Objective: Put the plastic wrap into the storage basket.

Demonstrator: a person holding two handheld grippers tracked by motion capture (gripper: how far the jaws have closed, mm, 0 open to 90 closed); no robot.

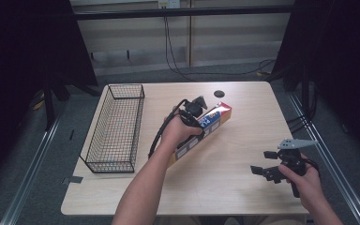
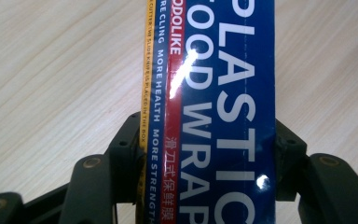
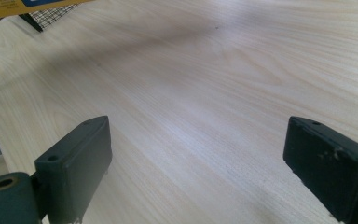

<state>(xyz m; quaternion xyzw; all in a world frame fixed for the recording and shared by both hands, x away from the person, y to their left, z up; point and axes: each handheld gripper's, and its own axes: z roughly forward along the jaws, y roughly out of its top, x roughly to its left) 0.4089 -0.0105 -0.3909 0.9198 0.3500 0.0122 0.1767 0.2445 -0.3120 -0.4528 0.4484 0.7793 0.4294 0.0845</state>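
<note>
The left tongs point(image 1: 199, 111) were closed on a long plastic food wrap box point(image 1: 214, 118) near the middle of the pale wooden desk point(image 1: 243, 187). In the left gripper view the black jaws pressed against both long sides of the box point(image 2: 223, 116), its blue face with white lettering turned up and a yellow edge along one side. In the high view the box lay slanted, its far end pointing right; whether it rested on the desk or was lifted could not be told. The right tongs point(image 1: 264, 162) stood open near the right front edge, nothing between the jaws. A black wire basket point(image 1: 115, 126) sat at the left.
</note>
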